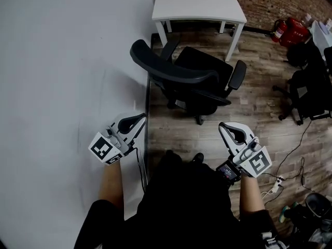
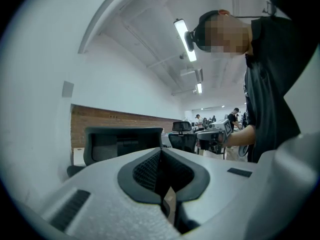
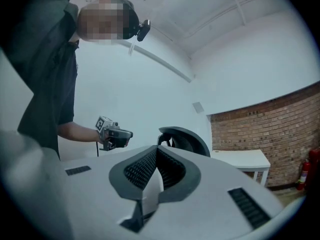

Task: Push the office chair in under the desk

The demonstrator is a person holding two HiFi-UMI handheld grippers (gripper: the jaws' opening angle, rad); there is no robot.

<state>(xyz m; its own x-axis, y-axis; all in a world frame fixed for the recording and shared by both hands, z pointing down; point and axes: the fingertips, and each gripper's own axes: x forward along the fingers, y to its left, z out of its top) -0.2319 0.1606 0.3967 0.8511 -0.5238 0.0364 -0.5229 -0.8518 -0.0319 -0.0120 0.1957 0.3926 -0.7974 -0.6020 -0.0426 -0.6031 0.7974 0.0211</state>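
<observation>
Ahead of you, the office chair (image 1: 192, 82) stood on the wooden floor (image 1: 259, 102) just in front of the white desk (image 1: 199, 4), backrest toward you, turned a little askew, seat not tucked beneath the top. Your left gripper (image 1: 139, 119) and right gripper (image 1: 224, 127) hung short of the backrest, each with jaws pressed together on nothing. As I judged it, the whole push was left to do.

Person's in a black short-sleeved top (image 1: 181, 201). The left gripper (image 1: 139, 121) and right gripper (image 1: 224, 128) are pale grey with black-lined jaws, each with a black-and-white marker cube (image 1: 102, 149). A thin black cable (image 1: 140, 165) runs off the left.
</observation>
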